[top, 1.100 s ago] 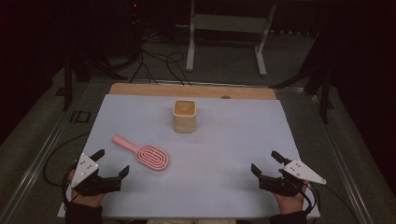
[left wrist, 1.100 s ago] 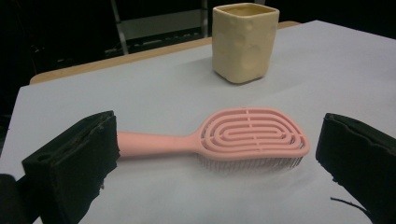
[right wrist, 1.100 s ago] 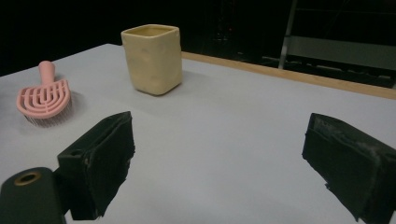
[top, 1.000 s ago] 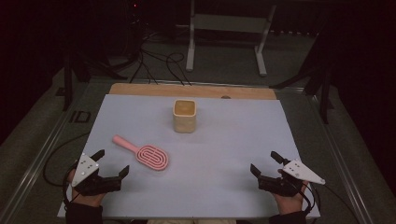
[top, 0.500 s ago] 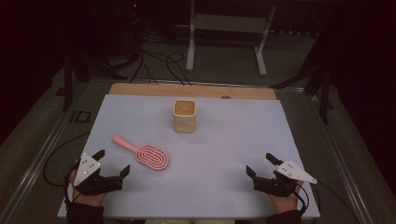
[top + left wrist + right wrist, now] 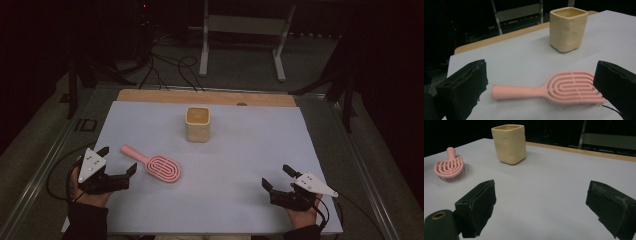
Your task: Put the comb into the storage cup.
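High view shows both our grippers wide open and empty, the left gripper (image 6: 119, 167) poised near the pink brush (image 6: 153, 165) lying left of the cup (image 6: 198, 124); next, we judge, close on its handle.

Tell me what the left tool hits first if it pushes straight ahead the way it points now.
Most likely the pink hairbrush: it lies crosswise just ahead of the open left tool, between its jaws. The beige cup stands farther back, apart from it. Exact depth is hard to judge.
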